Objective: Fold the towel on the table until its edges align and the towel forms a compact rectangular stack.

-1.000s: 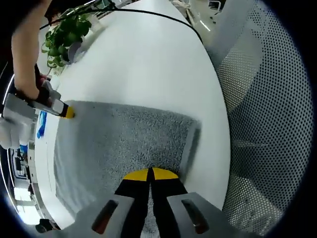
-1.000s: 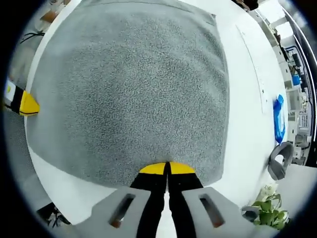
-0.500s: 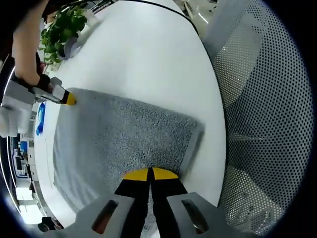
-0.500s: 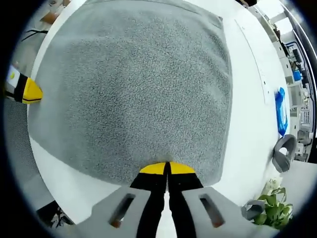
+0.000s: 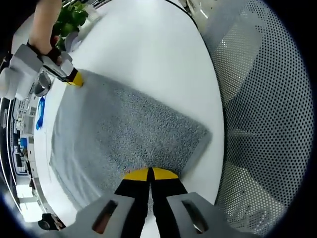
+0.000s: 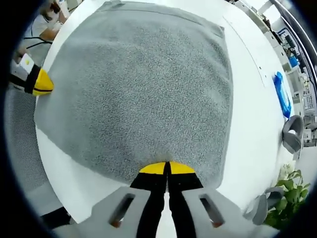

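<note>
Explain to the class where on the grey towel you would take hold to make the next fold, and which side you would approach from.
Probably at two neighbouring corners of the towel, along one edge. It lies flat on the white table, so its thin hem is the part to pinch, coming in low from outside. The left tool and right tool are each shut on such a corner.

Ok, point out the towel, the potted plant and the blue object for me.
towel (image 6: 143, 94), right gripper view, middle of its grey pile.
potted plant (image 6: 289, 194), right gripper view, its green leaves.
blue object (image 6: 283, 96), right gripper view, middle of its body on the table.
</note>
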`<state>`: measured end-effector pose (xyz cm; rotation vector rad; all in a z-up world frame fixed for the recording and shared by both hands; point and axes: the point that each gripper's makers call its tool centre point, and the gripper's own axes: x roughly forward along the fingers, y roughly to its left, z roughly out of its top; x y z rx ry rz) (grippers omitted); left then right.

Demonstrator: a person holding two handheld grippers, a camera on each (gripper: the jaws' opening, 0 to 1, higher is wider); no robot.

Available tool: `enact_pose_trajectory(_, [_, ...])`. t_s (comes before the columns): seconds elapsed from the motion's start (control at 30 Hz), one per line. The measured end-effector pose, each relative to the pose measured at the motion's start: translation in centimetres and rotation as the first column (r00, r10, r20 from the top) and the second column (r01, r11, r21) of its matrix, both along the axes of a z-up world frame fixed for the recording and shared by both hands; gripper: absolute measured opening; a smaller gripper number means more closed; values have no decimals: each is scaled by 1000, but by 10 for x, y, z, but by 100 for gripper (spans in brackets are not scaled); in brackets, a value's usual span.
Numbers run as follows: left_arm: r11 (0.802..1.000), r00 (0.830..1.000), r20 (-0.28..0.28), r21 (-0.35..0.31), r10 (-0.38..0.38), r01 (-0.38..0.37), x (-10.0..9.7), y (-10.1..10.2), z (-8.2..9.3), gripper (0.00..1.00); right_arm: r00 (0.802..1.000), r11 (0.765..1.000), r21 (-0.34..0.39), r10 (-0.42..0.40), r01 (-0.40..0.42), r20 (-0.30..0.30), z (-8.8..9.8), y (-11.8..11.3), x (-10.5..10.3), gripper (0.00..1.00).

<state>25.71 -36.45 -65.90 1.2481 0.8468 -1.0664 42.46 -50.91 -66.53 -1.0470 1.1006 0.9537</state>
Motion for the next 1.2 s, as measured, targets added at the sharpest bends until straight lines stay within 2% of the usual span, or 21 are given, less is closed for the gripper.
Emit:
enact_pose_trajectory(0.13, [1000, 1000, -11, -9, 29, -30, 2, 6, 0, 0, 1000, 1000, 13, -3, 3, -5, 0, -3, -7, 0])
enact_pose_trajectory(0.27, [1000, 1000, -9, -4, 21, -21, 2, 14, -1, 0, 1000, 1000, 18, -1, 2, -19, 0, -6, -14, 0])
enact_pose_trajectory(0.43, [998, 998, -14, -21, 67, -67, 5, 24, -1, 0, 999, 999, 41, -14, 15, -30, 1, -7, -26, 0])
enact_pose_trajectory(0.57, [999, 999, -3, -1, 47, -47, 5, 31, -1, 0, 999, 999, 54, 1, 1, -34, 0, -7, -36, 0])
enact_pose_trajectory(0.73, [998, 998, 5, -5, 68, -68, 7, 37, -1, 0, 998, 996, 90, -23, 28, -56, 0, -8, -43, 0])
enact_pose_trajectory(1.2, [993, 994, -7, -42, 112, -113, 11, 50, -1, 0, 998, 988, 139, -58, 61, -26, 1, -6, -60, 0])
